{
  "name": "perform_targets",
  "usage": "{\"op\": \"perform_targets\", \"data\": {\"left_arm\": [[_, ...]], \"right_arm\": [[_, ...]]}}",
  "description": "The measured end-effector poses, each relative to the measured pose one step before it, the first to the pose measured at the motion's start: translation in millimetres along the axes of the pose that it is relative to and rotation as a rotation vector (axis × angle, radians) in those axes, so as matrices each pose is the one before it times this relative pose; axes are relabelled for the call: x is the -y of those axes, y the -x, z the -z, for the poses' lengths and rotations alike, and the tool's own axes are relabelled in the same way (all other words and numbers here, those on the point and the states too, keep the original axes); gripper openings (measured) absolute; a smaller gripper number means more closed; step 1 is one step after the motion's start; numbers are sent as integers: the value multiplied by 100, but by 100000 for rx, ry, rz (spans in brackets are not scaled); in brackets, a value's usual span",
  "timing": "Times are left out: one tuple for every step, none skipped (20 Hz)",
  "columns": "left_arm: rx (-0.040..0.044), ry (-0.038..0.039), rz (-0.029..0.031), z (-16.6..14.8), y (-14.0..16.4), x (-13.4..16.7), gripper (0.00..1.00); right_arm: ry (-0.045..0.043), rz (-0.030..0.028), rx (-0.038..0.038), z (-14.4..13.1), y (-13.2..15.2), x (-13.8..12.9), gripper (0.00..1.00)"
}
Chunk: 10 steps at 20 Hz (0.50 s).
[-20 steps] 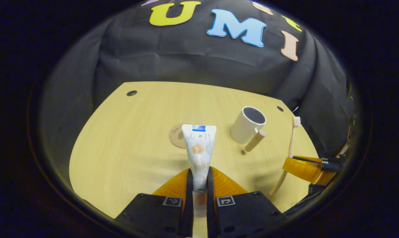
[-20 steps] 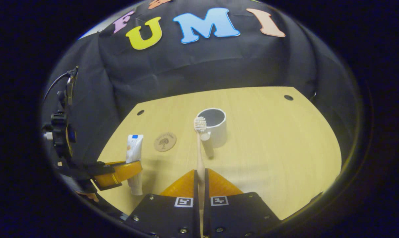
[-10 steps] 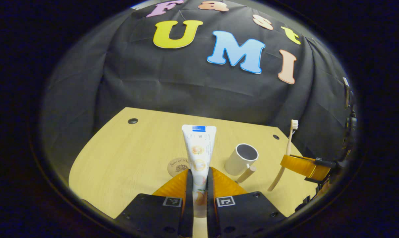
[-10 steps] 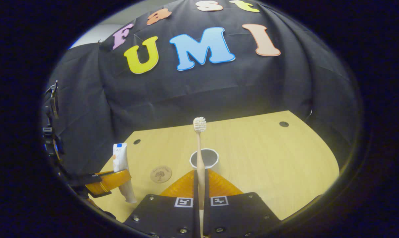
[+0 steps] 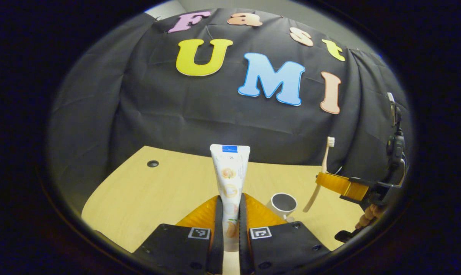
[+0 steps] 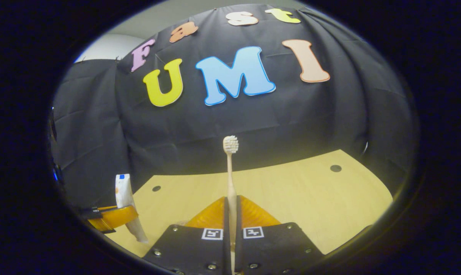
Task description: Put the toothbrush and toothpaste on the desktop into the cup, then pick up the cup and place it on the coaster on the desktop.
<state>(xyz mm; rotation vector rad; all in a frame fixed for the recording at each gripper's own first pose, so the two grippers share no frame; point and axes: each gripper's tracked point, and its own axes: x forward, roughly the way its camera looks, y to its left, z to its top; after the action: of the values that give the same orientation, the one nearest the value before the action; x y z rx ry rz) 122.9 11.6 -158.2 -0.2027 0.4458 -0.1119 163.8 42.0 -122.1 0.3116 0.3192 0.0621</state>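
Fingers, left gripper (image 5: 230, 214): pressed together on the toothpaste (image 5: 229, 172), holding it by its lower part with the flat crimped end upward.
Fingers, right gripper (image 6: 231, 217): closed tight on the toothbrush (image 6: 230, 179), gripping low on the handle, bristles at the top.
Toothpaste handling: soft, light tube, likely to dent or ooze under hard squeezing; the stiffer part near the cap is the safer place to hold.
Toothbrush handling: thin, stiff, light, and may pivot between the fingers; a hold low on the handle suits dropping it in.
Cup (image 5: 283, 202): upright on the table (image 5: 158, 191), mouth open, just beyond the left gripper; probably rigid and smooth, so grip the wall or the handle.
Both items: held up in the air above the table, not yet in the cup.
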Motion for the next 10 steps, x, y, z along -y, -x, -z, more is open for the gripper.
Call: {"op": "perform_targets", "data": {"left_arm": [[883,449,57,-387,108,203,23],[1051,448,-222,-492,-31,-5,23],[1119,220,-35,-507,169,4,23],[888,221,-308,-292,187,50,23],[708,137,343,-303,154,45,23],[631,438,-218,-116,-67,30,23],[771,315,336,-403,-149,119,23],[562,120,-269,-193,-134,24,23],[-53,-116,81,-151,-531,39,23],[-232,87,13,55,-307,94,23]], "right_arm": [[820,-840,1733,-394,-590,-108,5],[1092,-533,1516,-211,-658,-71,4],[1456,-285,569,82,-787,-51,4],[1603,-163,-448,438,-600,129,4],[1278,-33,-307,540,-484,-34,4],[1307,186,-1056,650,-284,81,4],[1117,-420,-879,544,-415,-140,4],[1414,191,-758,597,-406,58,4],[1669,-220,-735,611,-578,-40,5],[918,-99,-891,519,-593,-18,4]]}}
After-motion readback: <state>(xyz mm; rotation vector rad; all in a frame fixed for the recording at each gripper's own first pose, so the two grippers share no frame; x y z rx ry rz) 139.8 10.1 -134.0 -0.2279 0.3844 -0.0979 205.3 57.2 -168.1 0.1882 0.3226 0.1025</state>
